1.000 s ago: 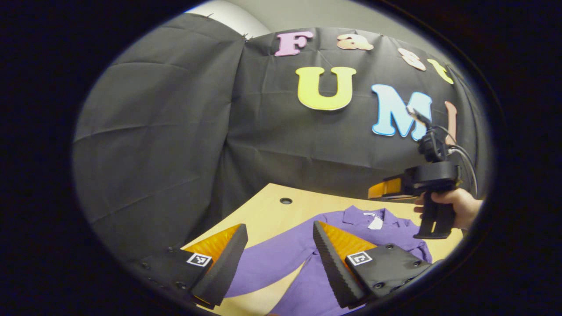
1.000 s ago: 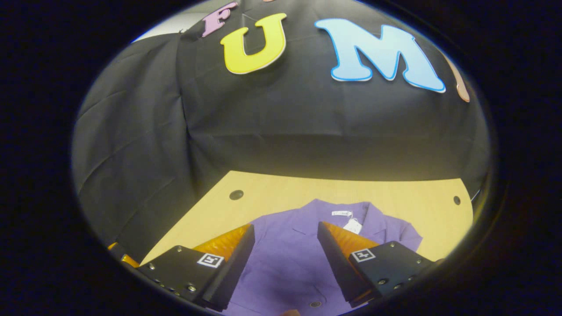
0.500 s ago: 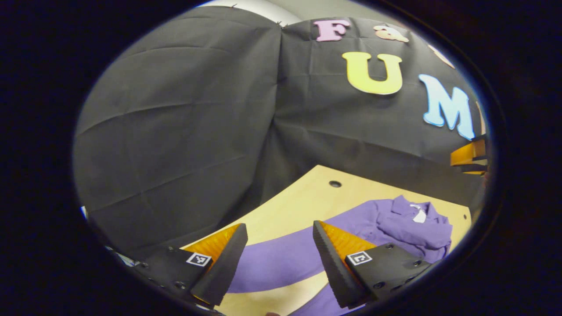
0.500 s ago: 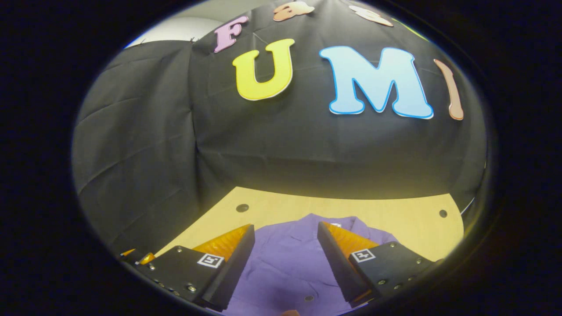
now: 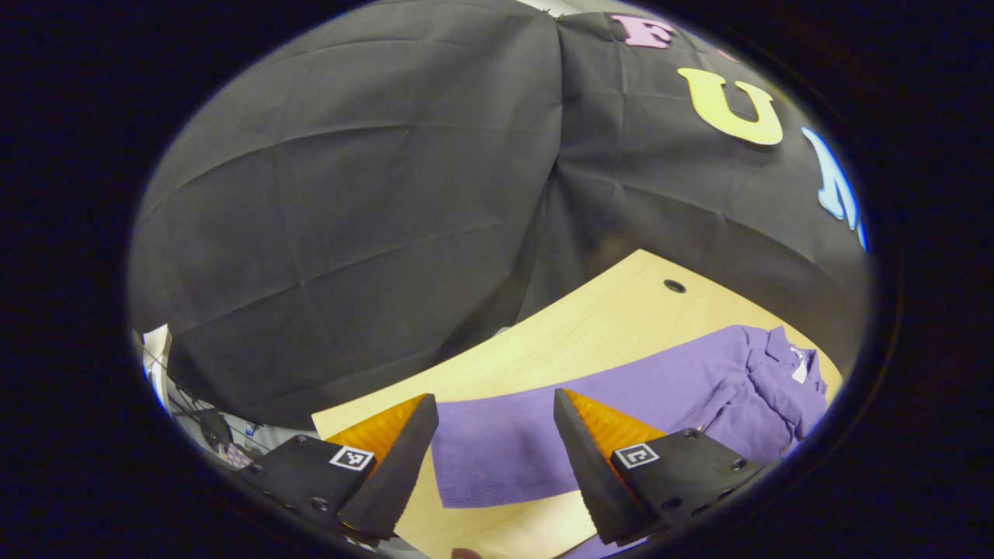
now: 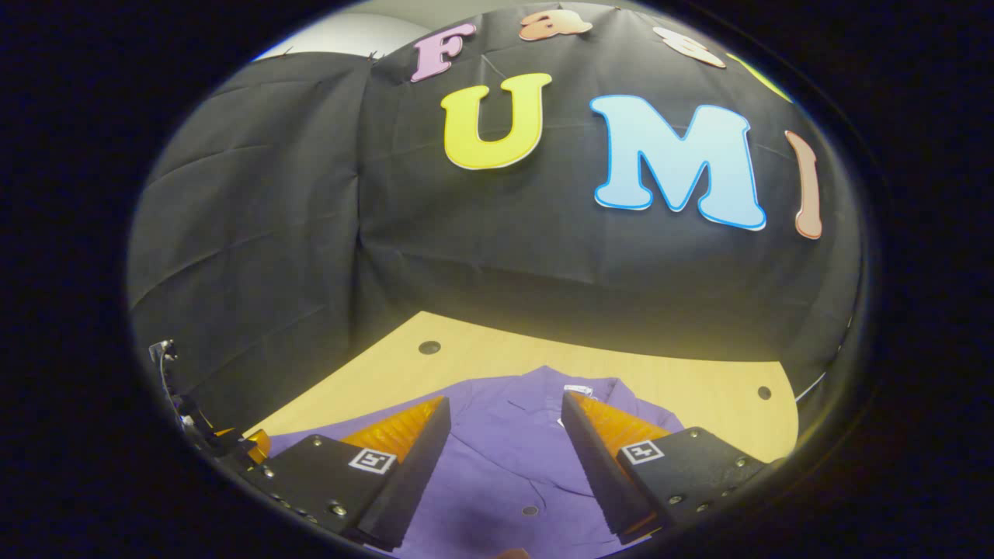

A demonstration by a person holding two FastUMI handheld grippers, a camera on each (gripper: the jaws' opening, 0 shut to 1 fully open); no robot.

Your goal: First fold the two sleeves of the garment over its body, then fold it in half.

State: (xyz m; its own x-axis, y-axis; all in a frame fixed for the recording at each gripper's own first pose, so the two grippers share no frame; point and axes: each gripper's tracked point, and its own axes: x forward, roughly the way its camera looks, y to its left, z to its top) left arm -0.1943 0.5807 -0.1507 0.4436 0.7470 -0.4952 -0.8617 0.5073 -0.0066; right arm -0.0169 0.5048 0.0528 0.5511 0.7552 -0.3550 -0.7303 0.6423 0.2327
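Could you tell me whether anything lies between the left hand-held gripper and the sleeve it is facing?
Nothing visible does. The left hand-held gripper is open, and the purple sleeve lies flat on the wooden table straight ahead between its fingers.

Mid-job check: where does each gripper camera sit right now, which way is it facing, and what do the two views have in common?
Left gripper view: rides on the left gripper, above the table's near corner, facing along the outstretched sleeve toward the collar; its own two fingers show, spread apart over the cuff end.
Right gripper view: rides on the right gripper, above the garment's buttoned body, facing the booth wall; its own fingers show, apart.
Shared: the purple garment, the wooden table, the black cloth wall.
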